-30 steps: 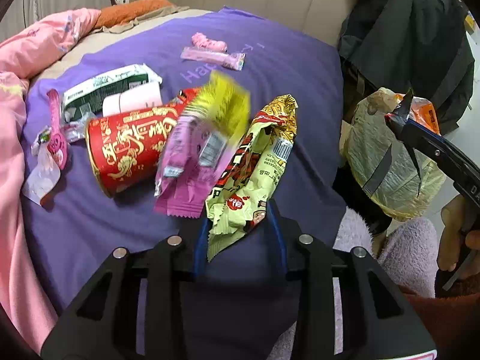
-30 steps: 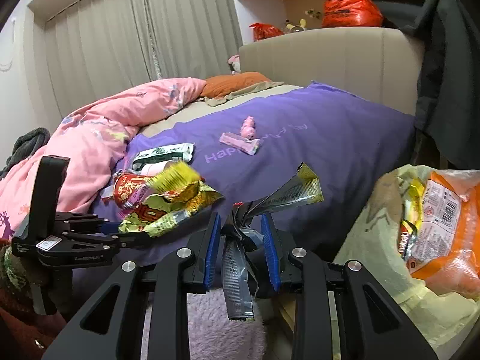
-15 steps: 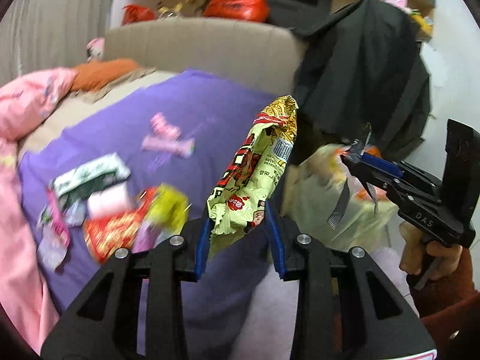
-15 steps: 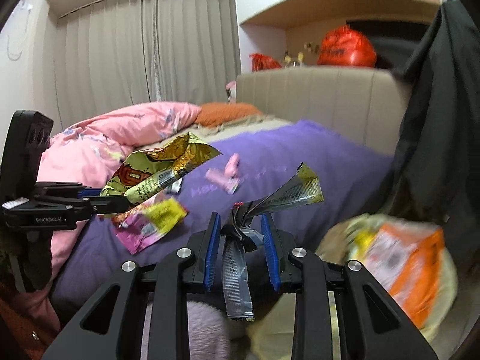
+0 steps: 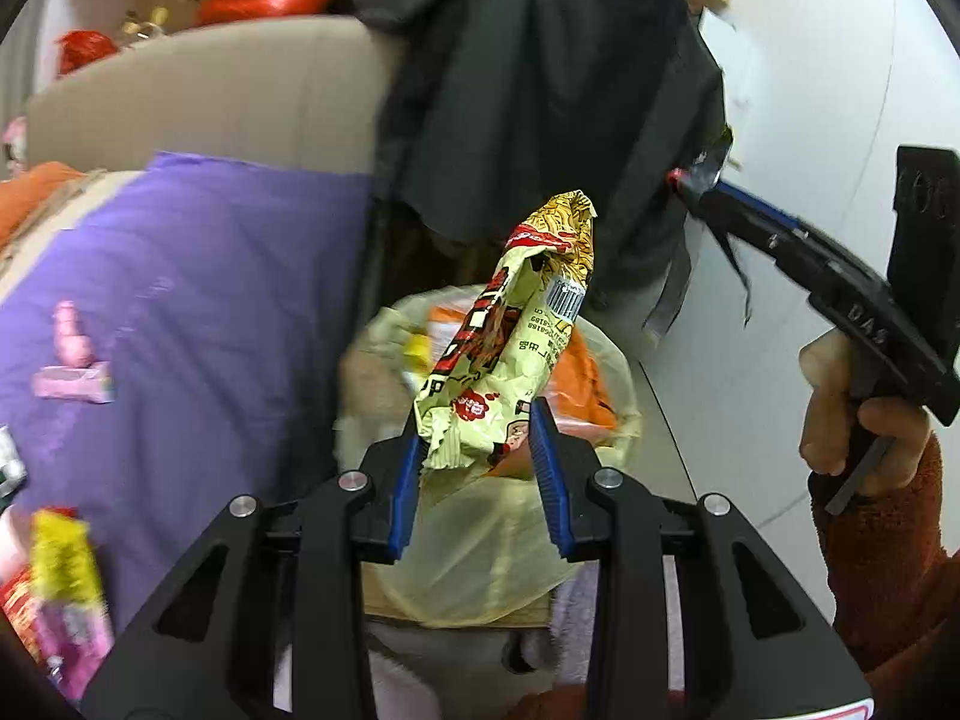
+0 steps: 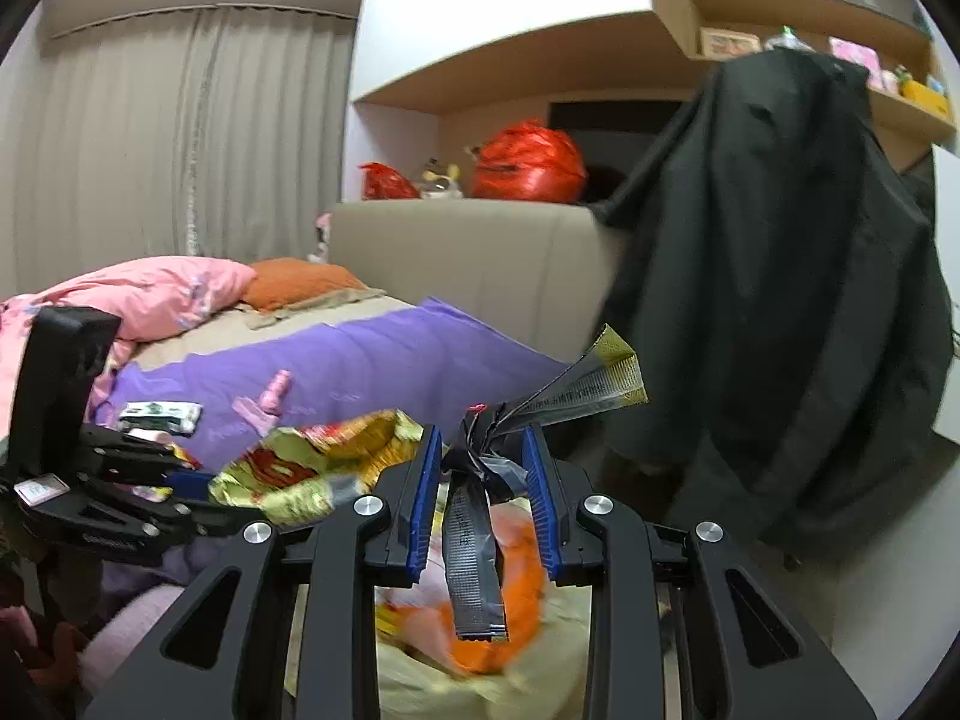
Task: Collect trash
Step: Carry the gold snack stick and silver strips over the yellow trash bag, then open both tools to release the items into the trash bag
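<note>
My left gripper (image 5: pixel 477 420) is shut on a yellow and red snack wrapper (image 5: pixel 522 324), held just above the open yellowish trash bag (image 5: pixel 480 546) beside the bed. My right gripper (image 6: pixel 483 450) is shut on a crumpled silver and gold wrapper (image 6: pixel 576 390), whose strip hangs down over the same bag (image 6: pixel 480 678). The bag holds an orange packet (image 6: pixel 516 594). In the left wrist view the right gripper (image 5: pixel 696 180) comes in from the right with its wrapper. In the right wrist view the left gripper (image 6: pixel 198 480) is at the left with the yellow wrapper (image 6: pixel 312 468).
More trash lies on the purple bed cover (image 5: pixel 228 276): a pink wrapper (image 5: pixel 75 384), a yellow and pink wrapper (image 5: pixel 63 576), a green and white packet (image 6: pixel 159 417). A black coat (image 6: pixel 780 300) hangs right of the bag. The beige headboard (image 6: pixel 468 264) stands behind.
Both grippers swung right and upward from the bed to the trash bag, each keeping its wrapper. The red cup and the other bed litter slid out to the left.
</note>
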Action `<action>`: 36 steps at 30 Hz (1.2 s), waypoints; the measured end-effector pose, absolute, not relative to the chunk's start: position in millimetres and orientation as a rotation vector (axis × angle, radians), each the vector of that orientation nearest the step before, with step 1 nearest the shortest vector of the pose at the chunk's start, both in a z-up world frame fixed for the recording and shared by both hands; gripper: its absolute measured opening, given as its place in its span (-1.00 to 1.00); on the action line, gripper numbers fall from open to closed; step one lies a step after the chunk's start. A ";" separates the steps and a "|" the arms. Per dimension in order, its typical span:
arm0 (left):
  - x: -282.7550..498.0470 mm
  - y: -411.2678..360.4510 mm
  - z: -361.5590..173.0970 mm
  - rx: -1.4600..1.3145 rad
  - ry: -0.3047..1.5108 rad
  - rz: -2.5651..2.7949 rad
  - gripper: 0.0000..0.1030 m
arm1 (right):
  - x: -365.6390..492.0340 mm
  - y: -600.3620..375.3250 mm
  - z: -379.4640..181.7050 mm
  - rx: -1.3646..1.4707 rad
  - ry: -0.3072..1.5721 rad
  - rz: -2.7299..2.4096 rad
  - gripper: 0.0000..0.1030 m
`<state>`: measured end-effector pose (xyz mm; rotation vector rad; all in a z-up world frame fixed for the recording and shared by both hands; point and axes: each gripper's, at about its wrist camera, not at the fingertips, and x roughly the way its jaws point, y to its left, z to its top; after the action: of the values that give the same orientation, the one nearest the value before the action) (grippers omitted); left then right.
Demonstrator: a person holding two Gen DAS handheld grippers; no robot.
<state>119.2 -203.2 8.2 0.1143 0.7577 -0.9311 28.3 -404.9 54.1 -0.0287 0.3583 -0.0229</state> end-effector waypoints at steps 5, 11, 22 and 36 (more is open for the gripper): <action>131.2 -259.9 -19.1 0.240 0.859 -0.998 -0.37 | 33.5 -428.9 37.1 0.008 0.397 -0.030 -0.47; 154.6 -293.7 -56.3 0.389 0.940 -0.915 -0.39 | 67.3 -440.9 0.9 0.062 0.491 0.040 -0.47; 167.1 -278.2 -70.2 0.365 0.970 -0.932 -0.39 | 135.6 -441.1 -81.4 0.100 0.731 0.094 -0.47; 172.5 -293.4 -77.7 0.384 0.955 -0.958 -0.40 | 128.7 -446.2 -95.6 0.094 0.755 0.062 -0.47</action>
<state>172.5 -293.4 -77.7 0.3843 0.9554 -0.9582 128.7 -446.2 -95.6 0.0939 0.7553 0.0620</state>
